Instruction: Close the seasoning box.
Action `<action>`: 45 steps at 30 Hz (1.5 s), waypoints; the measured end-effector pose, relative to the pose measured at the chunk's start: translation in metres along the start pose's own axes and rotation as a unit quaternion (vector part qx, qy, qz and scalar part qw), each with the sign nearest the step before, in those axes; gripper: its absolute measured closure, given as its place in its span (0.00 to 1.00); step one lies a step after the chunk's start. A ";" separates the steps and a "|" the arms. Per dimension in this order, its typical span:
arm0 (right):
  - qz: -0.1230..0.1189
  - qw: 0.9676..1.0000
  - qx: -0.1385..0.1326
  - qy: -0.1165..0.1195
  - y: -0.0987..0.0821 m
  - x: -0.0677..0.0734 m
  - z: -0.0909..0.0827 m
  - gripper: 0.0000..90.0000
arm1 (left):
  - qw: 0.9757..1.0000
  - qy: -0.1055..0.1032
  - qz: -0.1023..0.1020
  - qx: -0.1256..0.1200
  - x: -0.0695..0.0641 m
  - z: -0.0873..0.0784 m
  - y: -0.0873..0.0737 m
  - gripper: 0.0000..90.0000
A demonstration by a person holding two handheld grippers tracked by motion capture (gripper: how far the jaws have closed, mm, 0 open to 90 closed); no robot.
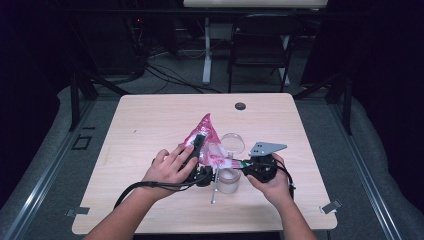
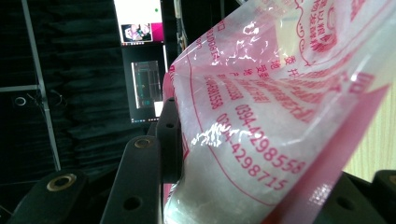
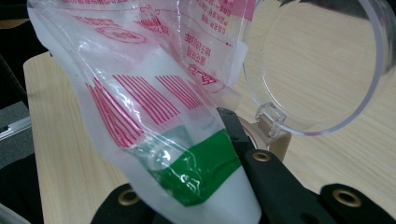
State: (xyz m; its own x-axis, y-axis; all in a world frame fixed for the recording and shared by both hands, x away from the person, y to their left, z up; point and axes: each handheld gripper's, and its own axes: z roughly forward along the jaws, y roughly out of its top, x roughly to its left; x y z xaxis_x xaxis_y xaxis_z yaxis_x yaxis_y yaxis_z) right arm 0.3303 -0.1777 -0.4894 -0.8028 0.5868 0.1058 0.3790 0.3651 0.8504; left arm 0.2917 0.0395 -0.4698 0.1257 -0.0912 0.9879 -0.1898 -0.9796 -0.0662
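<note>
A clear plastic bag (image 1: 207, 137) with pink-red print and white powder inside hangs tilted over the table's middle. My left gripper (image 1: 197, 145) is shut on its upper side; in the left gripper view a black finger (image 2: 168, 140) presses on the bag (image 2: 261, 116). From the right, my right gripper (image 1: 243, 166) is shut on the bag's lower green-and-white corner (image 3: 196, 177). Below that corner stands a clear jar (image 1: 228, 181); its hinged round lid (image 1: 233, 142) stands open, and the lid (image 3: 322, 70) appears close behind the bag in the right gripper view.
A thin metal utensil (image 1: 214, 192) lies on the wooden table (image 1: 150, 125) just left of the jar. A small black disc (image 1: 240, 106) sits near the far edge. A folding chair (image 1: 262, 45) and cables stand beyond the table.
</note>
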 end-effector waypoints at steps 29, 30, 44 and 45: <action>0.009 1.000 0.006 0.001 -0.002 -0.002 0.001 1.00 | 1.000 -0.005 0.003 -0.002 0.003 -0.001 0.002 0.70; 0.009 1.000 0.006 0.001 -0.002 -0.002 0.001 1.00 | 1.000 -0.005 0.003 -0.002 0.003 -0.001 0.002 0.70; 0.010 1.000 0.008 0.001 -0.002 -0.003 0.002 1.00 | 1.000 -0.005 0.005 -0.001 0.003 -0.002 0.004 0.70; 0.010 1.000 0.008 0.000 -0.002 -0.003 0.002 1.00 | 1.000 -0.004 0.005 -0.001 0.003 -0.002 0.004 0.70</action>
State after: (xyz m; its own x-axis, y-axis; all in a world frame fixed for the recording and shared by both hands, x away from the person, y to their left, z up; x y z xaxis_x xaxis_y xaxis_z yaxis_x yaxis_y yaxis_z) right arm 0.3326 -0.1787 -0.4927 -0.7951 0.5938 0.1238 0.4029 0.3644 0.8396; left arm 0.2895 0.0358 -0.4668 0.1325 -0.1021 0.9859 -0.1925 -0.9784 -0.0755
